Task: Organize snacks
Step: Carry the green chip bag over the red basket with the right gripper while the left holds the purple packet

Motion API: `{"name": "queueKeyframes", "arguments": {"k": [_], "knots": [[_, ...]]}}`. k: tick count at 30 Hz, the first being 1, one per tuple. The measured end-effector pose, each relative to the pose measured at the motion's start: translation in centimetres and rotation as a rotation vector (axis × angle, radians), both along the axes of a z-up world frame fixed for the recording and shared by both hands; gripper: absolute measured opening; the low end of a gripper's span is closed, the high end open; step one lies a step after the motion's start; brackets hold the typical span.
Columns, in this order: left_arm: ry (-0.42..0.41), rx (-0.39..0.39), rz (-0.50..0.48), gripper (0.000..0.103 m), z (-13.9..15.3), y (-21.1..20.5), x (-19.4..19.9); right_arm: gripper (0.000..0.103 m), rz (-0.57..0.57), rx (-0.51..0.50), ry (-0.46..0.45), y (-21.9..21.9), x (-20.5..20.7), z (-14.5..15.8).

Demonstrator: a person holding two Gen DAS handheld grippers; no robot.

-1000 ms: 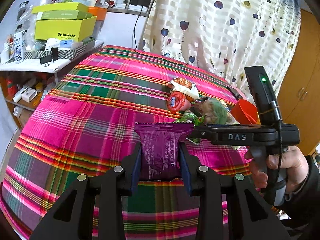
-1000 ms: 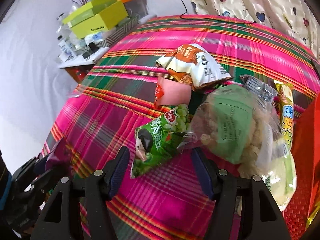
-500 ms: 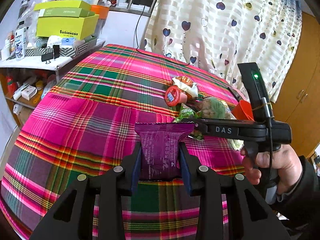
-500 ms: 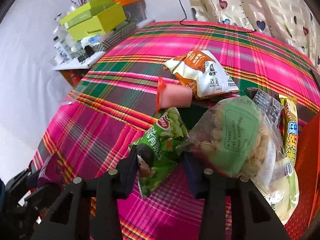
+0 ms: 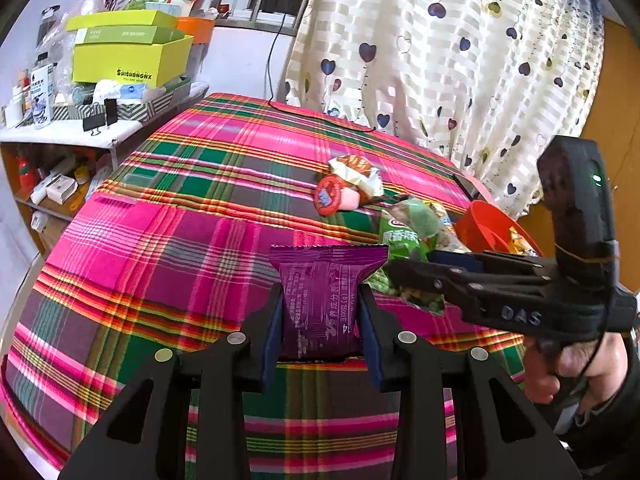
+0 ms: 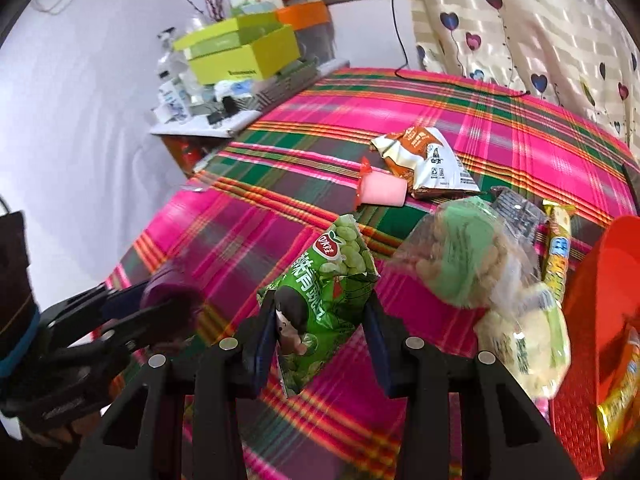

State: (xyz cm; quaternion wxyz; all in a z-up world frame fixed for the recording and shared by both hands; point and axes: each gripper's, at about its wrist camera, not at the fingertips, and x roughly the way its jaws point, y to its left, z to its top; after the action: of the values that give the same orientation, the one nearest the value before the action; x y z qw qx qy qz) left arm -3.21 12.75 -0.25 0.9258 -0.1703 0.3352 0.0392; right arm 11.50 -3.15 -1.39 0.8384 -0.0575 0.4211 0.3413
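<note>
I am gripping the purple packet (image 5: 320, 300) in my left gripper (image 5: 320, 316) over the table's near edge while my right gripper (image 6: 320, 332), just closed, is lifting the green pea bag (image 6: 324, 292) toward the red basket (image 6: 600, 300).

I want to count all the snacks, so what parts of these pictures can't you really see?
- Red basket, right wrist view: cut off by the picture edge, contents mostly unseen.
- Green pea packet: lower sides covered by the right gripper.
- Purple packet, left wrist view: bottom hidden by the left gripper; blurred in the right wrist view.
- Silver packet: partly behind the clear bag.
</note>
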Motion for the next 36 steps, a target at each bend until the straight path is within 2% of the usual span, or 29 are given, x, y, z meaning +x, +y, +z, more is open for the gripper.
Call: {"name": "queueKeyframes", "arguments": {"k": [20, 36], "knots": [[-0.035, 0.058, -0.097, 0.036, 4.3, -8.0, 1.3, 0.039, -0.109, 0.113, -0.097, -10.2, -5.6, 4.7], [-0.056, 0.069, -0.184, 0.036, 5.6, -12.0, 3.1, 0.039, -0.171, 0.142, -0.138, -14.5, -7.0, 6.0]]}}
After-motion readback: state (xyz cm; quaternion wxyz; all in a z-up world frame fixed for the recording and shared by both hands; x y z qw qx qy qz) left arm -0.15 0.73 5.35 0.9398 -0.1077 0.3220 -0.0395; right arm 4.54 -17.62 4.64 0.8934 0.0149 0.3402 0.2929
